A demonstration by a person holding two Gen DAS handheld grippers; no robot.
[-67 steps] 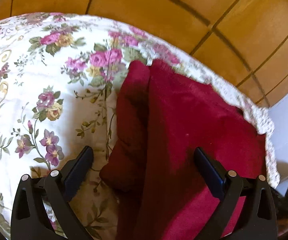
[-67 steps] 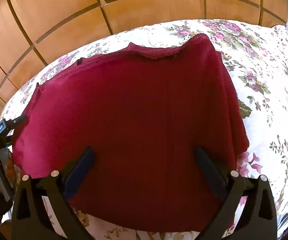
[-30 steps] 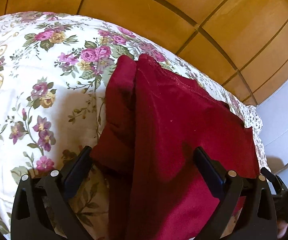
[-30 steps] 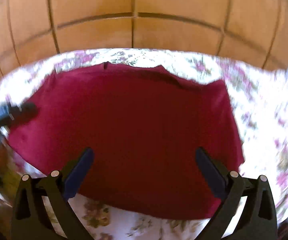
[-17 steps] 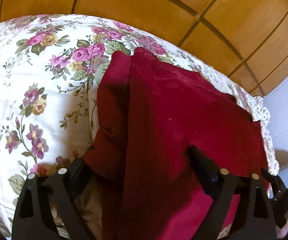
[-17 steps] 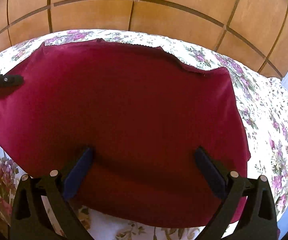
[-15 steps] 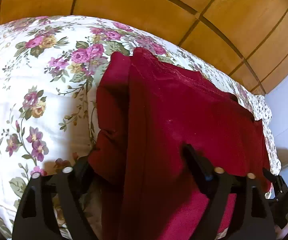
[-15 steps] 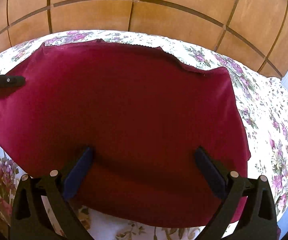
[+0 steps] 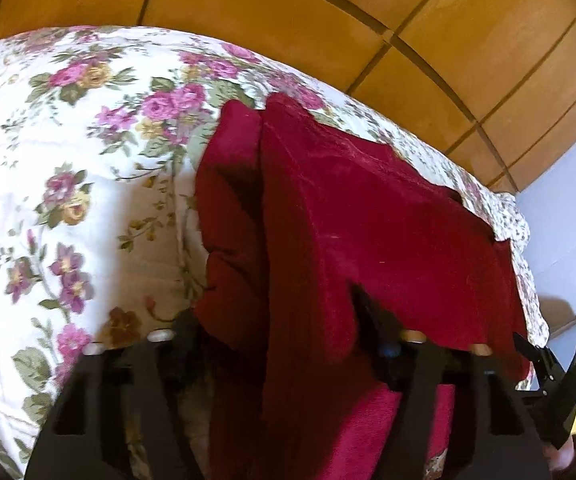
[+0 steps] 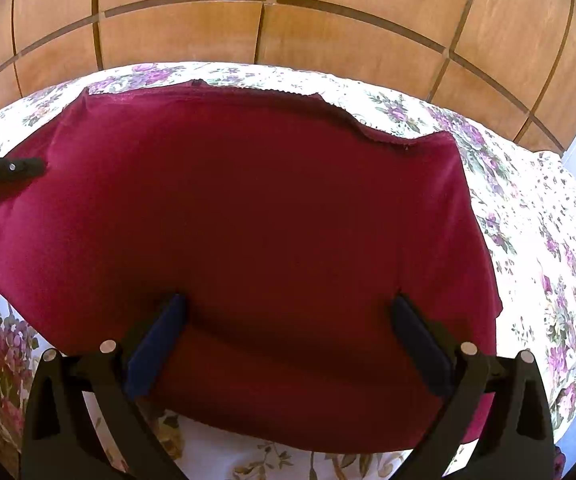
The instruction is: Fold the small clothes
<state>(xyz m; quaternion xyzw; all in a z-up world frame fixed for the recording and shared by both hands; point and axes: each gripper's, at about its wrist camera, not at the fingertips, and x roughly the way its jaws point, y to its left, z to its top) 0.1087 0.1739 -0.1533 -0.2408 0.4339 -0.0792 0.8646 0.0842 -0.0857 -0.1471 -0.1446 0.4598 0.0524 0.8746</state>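
The near end of the red cloth runs off the bottom edge of the left wrist view, and bunched folds there hide the left hand-held gripper's left fingertip, so whether its pads press the fabric cannot be told. Beside that cloth, the right hand-held gripper is cut by the right edge, and the flowered bedspread under the cloth is hidden.

L gripper, bottom centre of its own view, tilts down; jaws have just been closing, red cloth bunched btwn them. R gripper, bottom centre of its view, jaws wide apart, nothing gripped.
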